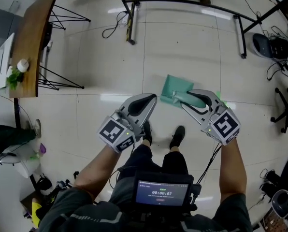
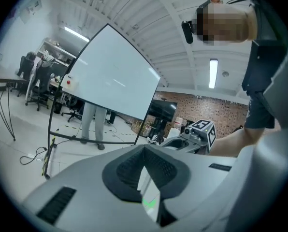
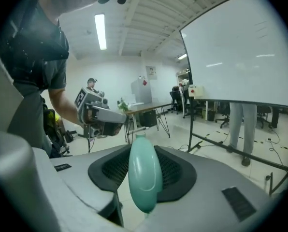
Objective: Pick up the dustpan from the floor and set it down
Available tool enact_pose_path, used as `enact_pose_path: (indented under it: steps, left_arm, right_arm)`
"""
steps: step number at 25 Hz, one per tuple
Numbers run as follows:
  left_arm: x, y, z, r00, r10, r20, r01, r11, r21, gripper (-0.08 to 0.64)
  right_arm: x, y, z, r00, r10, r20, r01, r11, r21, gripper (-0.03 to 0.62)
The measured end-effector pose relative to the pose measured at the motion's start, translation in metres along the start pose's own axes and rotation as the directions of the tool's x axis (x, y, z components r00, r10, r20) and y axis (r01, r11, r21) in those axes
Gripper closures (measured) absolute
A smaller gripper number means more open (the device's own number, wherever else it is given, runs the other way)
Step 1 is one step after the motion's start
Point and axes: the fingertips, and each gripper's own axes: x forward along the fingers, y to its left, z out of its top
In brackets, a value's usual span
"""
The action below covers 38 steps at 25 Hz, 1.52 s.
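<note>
The room was a wide workspace with a pale tiled floor [image 1: 182, 47], mostly bare in front of the person I was steering. The green dustpan [image 1: 174, 90] was in the right gripper [image 1: 190, 99]. That gripper's view showed both pads pressed on the rounded handle [image 3: 145, 175], which ran straight out along the line of the jaws. From the head view the pan end lay ahead of the tips, slanting away from the person and toward their left, so its long axis followed the gripper's own pointing. It looked clear of the floor to me (nothing in these views showed its underside, so that was my reading).

The left gripper [image 1: 151, 100] had its jaws brought together at the tips with nothing between them. It sat level with the right one, its tips just beside the pan's near left corner, and I could not tell whether they touched. The right hand alone carried the load, so setting the pan down would be its job.

Below both grippers were the person's black shoes [image 1: 178, 137], the nearest thing to avoid. Farther off, the curved black base of the whiteboard stand [image 1: 182, 3] crossed the floor, with loose cables [image 1: 117, 23] near it. A wooden table [image 1: 35, 37] stood well to the left and an office chair [image 1: 284, 105] to the right, neither in the way.
</note>
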Motion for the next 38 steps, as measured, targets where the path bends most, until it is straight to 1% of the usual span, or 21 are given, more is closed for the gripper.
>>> enact_pose_path:
  steps: [2, 4, 7, 10, 14, 19, 23, 26, 31, 38]
  left_arm:
    - [-0.025, -0.028, 0.045, 1.000, -0.003, 0.023, 0.003, 1.000, 0.011, 0.535]
    - [-0.044, -0.054, 0.091, 0.998, -0.014, 0.063, 0.012, 0.999, 0.037, 0.535]
    - [-0.075, -0.094, 0.149, 0.993, -0.023, 0.113, 0.015, 0.998, 0.069, 0.535]
    - [-0.110, -0.141, 0.186, 0.992, -0.043, 0.117, 0.033, 0.995, 0.089, 0.535]
    - [-0.138, -0.184, 0.219, 0.987, -0.072, 0.145, 0.053, 0.991, 0.126, 0.535]
    - [-0.153, -0.214, 0.237, 0.983, -0.113, 0.148, 0.084, 0.979, 0.188, 0.537]
    - [-0.156, -0.228, 0.233, 0.985, -0.110, 0.135, 0.084, 0.979, 0.185, 0.537]
    - [-0.157, -0.237, 0.231, 0.985, -0.114, 0.126, 0.087, 0.976, 0.198, 0.537]
    - [-0.161, -0.236, 0.226, 0.988, -0.113, 0.107, 0.088, 0.974, 0.208, 0.537]
    - [-0.168, -0.236, 0.224, 0.990, -0.094, 0.107, 0.071, 0.977, 0.201, 0.537]
  right_arm:
    - [-0.032, 0.027, 0.055, 0.999, -0.003, 0.042, 0.002, 1.000, 0.007, 0.430]
    - [-0.064, 0.048, 0.108, 0.996, -0.019, 0.085, 0.019, 1.000, 0.003, 0.430]
    - [-0.105, 0.079, 0.169, 0.989, -0.048, 0.137, 0.051, 0.999, -0.017, 0.430]
    - [-0.139, 0.121, 0.214, 0.983, -0.070, 0.169, 0.073, 0.997, -0.014, 0.431]
    - [-0.170, 0.156, 0.250, 0.978, -0.080, 0.194, 0.086, 0.996, -0.023, 0.431]
    - [-0.191, 0.182, 0.273, 0.970, -0.095, 0.225, 0.106, 0.994, -0.038, 0.431]
    - [-0.203, 0.195, 0.274, 0.969, -0.096, 0.228, 0.110, 0.993, -0.047, 0.431]
    - [-0.211, 0.199, 0.275, 0.970, -0.098, 0.225, 0.113, 0.992, -0.057, 0.431]
    - [-0.212, 0.209, 0.280, 0.970, -0.076, 0.232, 0.097, 0.992, -0.079, 0.431]
    - [-0.216, 0.210, 0.281, 0.968, -0.091, 0.236, 0.111, 0.991, -0.070, 0.431]
